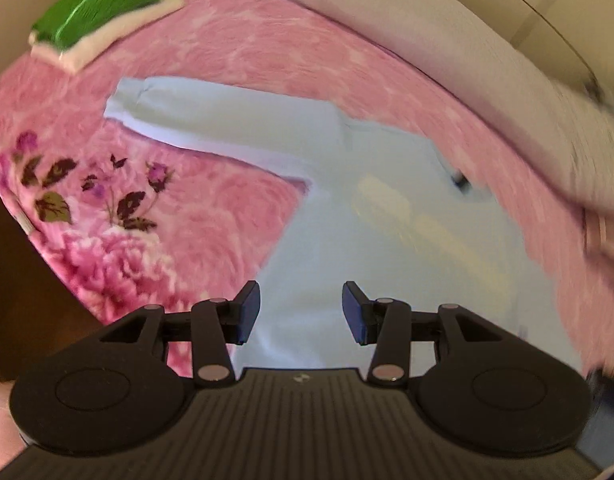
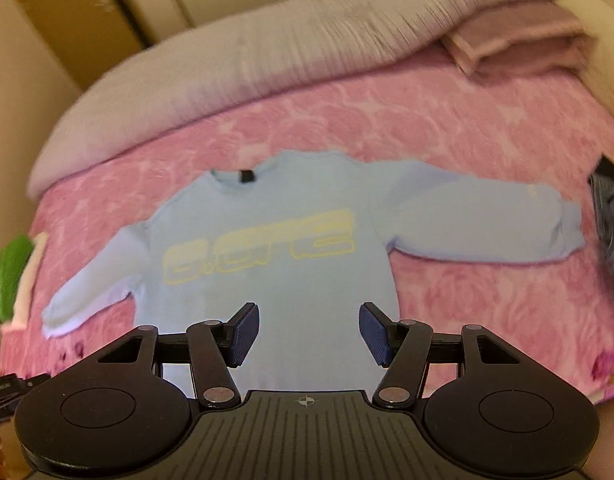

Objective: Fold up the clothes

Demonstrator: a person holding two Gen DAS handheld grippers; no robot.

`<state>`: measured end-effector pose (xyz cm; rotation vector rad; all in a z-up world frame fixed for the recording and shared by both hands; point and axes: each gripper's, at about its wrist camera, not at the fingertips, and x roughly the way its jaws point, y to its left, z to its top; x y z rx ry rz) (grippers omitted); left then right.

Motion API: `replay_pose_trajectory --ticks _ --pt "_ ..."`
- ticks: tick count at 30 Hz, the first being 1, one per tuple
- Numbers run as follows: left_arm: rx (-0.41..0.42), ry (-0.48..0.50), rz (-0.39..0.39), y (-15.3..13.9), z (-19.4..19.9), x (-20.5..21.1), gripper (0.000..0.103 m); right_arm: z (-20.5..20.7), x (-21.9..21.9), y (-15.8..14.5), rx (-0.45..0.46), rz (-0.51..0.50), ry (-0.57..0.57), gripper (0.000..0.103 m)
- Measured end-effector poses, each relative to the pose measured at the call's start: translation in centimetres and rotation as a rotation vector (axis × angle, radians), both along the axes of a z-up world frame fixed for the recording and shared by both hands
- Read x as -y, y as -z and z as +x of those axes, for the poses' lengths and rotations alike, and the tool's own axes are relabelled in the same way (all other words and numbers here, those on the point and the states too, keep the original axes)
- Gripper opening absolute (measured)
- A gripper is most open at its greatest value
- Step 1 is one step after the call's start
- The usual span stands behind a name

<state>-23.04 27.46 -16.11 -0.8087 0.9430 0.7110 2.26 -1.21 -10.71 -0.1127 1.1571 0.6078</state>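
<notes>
Open pink blanket (image 2: pixel 447 128) surrounds the spread sweatshirt (image 2: pixel 275 280). Obstacles: rumpled grey cover (image 2: pixel 267 52) along the far edge, green-topped folded stack (image 1: pixel 103 12) at one corner (beyond one sleeve), dark garment (image 2: pixel 611 216) past the other cuff.

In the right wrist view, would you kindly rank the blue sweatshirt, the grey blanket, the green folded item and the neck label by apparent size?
1-2. Grey blanket and blue sweatshirt: too alike to rank.
3. Green folded item, partly cut off at the edge.
4. Neck label.
</notes>
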Motion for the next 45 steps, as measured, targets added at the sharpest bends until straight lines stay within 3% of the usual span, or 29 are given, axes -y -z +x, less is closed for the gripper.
replay_pose_trajectory --ticks 2,9,16,22,27,29,30,31,34,37,39,42,44,45 --pt "0.014 -0.048 -0.037 1.7 0.5 -3.2 0.041 1.0 -1.9 1.2 -0.030 -0.034 0.028 0.059" --pt "0.043 -0.341 -0.182 11.0 -1.0 -16.5 0.043 4.1 -9.0 6.0 0.033 -0.188 0.080 0.059" --pt "0.098 -0.573 -0.173 17.9 -4.3 -24.8 0.041 6.4 -12.6 12.0 0.000 -0.268 0.143 0.059" --pt "0.178 -0.724 -0.164 21.4 -6.2 -27.6 0.041 5.9 -14.4 16.4 -0.045 -0.334 0.084 0.059" --pt "0.260 -0.793 -0.108 22.3 -6.5 -27.9 0.040 5.3 -14.2 18.6 -0.057 -0.359 0.068 0.059" --pt "0.262 -0.805 -0.077 22.5 -6.6 -27.8 0.030 5.6 -13.3 19.4 -0.059 -0.361 0.082 0.059" --pt "0.249 -0.804 -0.061 22.4 -6.5 -27.8 0.019 5.7 -12.8 19.7 -0.061 -0.361 0.089 0.059" --pt "0.231 -0.797 -0.039 22.1 -6.5 -27.6 0.010 6.1 -12.2 20.0 -0.064 -0.360 0.099 0.059" --pt "0.214 -0.724 0.078 19.9 -5.0 -27.1 0.006 7.1 -10.6 20.7 -0.075 -0.356 0.128 0.059" --pt "0.242 -0.547 0.257 15.3 -1.4 -24.9 0.005 8.2 -9.0 20.7 -0.077 -0.343 0.144 0.059" --pt "0.326 -0.408 0.317 12.1 1.5 -22.2 0.002 9.0 -7.9 20.3 -0.067 -0.327 0.148 0.059" --pt "0.477 -0.188 0.307 8.6 6.3 -16.8 0.002 10.3 -6.1 19.6 -0.045 -0.317 0.162 0.059" --pt "0.565 0.014 0.225 7.6 10.1 -11.7 0.003 11.2 -4.7 19.2 -0.036 -0.306 0.188 0.059" --pt "0.597 0.115 0.171 7.5 12.0 -9.3 0.009 11.8 -4.0 19.0 -0.034 -0.296 0.201 0.059"
